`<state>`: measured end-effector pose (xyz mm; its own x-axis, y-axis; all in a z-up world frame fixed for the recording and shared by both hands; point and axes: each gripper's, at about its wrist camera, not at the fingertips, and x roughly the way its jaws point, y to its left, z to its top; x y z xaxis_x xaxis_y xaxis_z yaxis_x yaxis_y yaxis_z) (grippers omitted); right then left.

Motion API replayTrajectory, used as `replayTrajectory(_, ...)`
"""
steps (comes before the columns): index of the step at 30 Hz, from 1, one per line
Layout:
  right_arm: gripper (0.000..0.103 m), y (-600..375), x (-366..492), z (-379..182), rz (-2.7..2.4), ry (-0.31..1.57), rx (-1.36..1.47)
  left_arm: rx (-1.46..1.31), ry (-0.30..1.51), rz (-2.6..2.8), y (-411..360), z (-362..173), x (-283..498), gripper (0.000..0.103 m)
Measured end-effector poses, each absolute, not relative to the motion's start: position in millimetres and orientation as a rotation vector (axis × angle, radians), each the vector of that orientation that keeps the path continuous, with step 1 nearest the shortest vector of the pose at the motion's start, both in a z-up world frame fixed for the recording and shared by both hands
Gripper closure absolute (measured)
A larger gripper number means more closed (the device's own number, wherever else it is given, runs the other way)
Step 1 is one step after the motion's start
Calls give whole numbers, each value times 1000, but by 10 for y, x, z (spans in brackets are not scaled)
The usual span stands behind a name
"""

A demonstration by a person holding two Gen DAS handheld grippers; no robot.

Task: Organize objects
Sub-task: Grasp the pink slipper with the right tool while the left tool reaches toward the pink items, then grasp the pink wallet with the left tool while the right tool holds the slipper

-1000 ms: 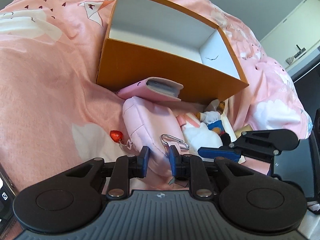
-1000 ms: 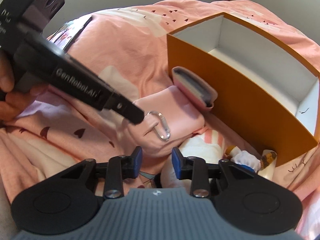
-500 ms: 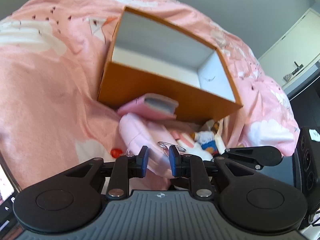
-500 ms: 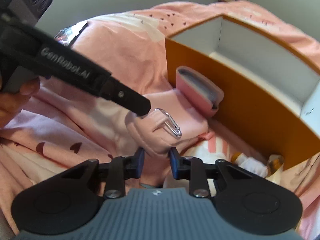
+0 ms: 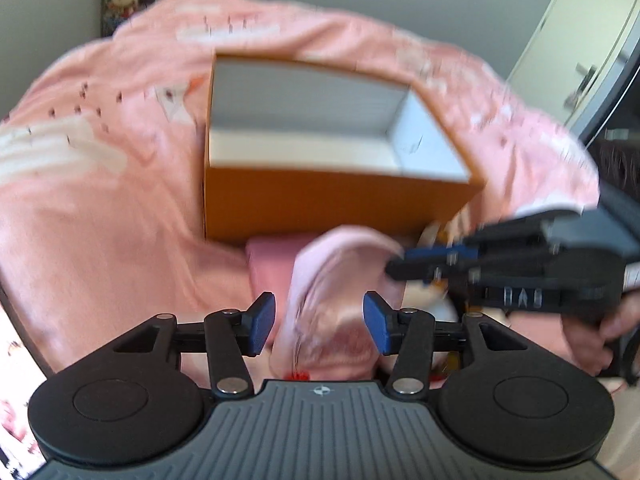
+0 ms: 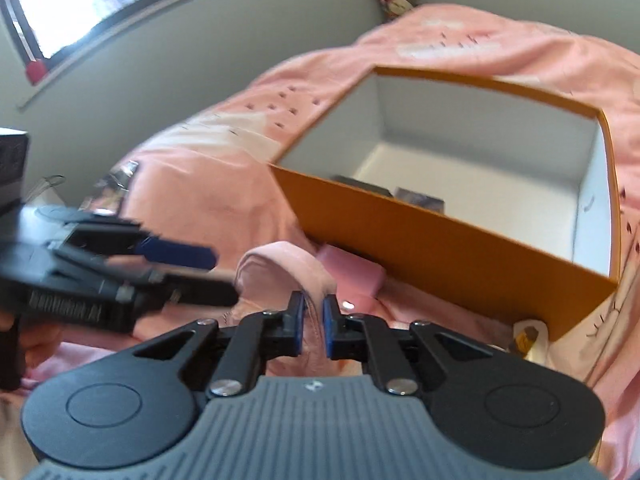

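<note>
A soft pink pouch (image 5: pixel 332 292) hangs lifted over the pink bedding, just in front of the orange box (image 5: pixel 320 204). My left gripper (image 5: pixel 319 325) has its jaws opening, with the pouch between the blue pads and not pressed. My right gripper (image 6: pixel 311 330) is closing, its pads pinching a fold of the pouch (image 6: pixel 280 268). In the left wrist view the right gripper (image 5: pixel 436 258) reaches in from the right; the left gripper (image 6: pixel 180 264) comes in from the left of the right wrist view. A pink case (image 6: pixel 352 274) lies against the box wall.
The orange box (image 6: pixel 440 248) is white inside and holds a couple of dark flat items (image 6: pixel 400 194). A white plush toy (image 5: pixel 432 304) lies right of the pouch. A small red charm (image 5: pixel 298 374) dangles below the pouch. A person's hand (image 5: pixel 592 340) holds the right gripper.
The left jaws, shut on the pouch before, have spread apart. The right jaws have closed on the pouch's fabric. The pouch has come up off the bedding, and both views now blur.
</note>
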<state>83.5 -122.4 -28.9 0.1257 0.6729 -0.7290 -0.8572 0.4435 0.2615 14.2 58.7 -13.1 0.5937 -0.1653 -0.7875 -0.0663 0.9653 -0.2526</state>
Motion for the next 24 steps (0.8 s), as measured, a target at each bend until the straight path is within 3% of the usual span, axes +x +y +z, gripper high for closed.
replayTrajectory(2,92,-1196,887,-368,1108,930,-231,-287,972,-57,597,-266,166,46)
replayTrajectory(4,84,-1226,943,-428,1086,959,-193,-312,1008,-54,620,-353,193,47)
replayTrajectory(6,64,-1266,982,-456,1075,988,-152,-328,1010,-57,645,-372,192,48)
replayTrajectory(8,57,-1303,997,-473,1070,1003,-128,-340,1009,-49,671,-380,195,48)
replayTrajectory(11,56,-1308,982,-530,1087,1043,-113,-367,1015,-19,724,-407,217,56)
replayTrajectory(15,57,-1214,956,-641,1109,1079,-140,-368,1006,2,742,-397,228,57)
replayTrajectory(24,61,-1004,1005,-836,1121,1093,-161,-351,1000,21,760,-352,307,46)
